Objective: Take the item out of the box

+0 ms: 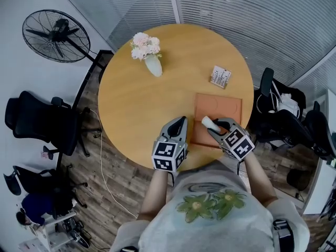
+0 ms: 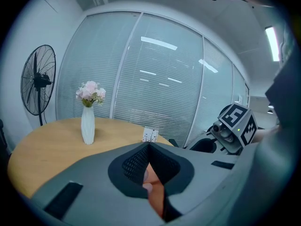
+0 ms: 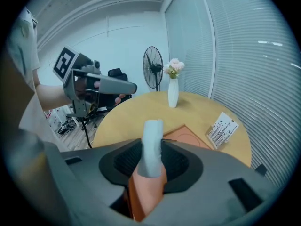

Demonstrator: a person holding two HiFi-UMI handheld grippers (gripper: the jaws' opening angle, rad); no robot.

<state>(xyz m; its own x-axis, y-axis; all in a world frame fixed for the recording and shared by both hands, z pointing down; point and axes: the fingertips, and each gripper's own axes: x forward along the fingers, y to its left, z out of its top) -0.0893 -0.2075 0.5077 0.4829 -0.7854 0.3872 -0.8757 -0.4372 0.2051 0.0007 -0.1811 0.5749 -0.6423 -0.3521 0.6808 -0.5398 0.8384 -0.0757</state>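
A round wooden table point(image 1: 136, 109) stands in an office walled with blinds, and my two grippers hang over its near edge.

My right gripper point(image 3: 151, 161) is clamped on the white item point(image 3: 152, 145), a pale, tube-like piece pinched low down between the pads, with most of its length standing free beyond them. My left gripper point(image 2: 149, 147) has its jaws pressed together at the tips, with nothing I can name between them. It hovers just left of the orange box point(image 1: 226, 109), close to the box's near left corner.

The item point(image 1: 209, 122) is in the air over the near end of the box, which lies flat on the right half of the table. Its long axis runs along my right jaws, and its rounded free end points far and a little left, toward the middle of the table.

I judge that the lift-out is the step in hand and is almost done. The next move calls for carrying the item sideways, clear of the box, and keeping a firm grip so that it does not swing.

Farther off are a small card stand point(image 1: 221, 76) and a white vase of flowers point(image 1: 152, 64).
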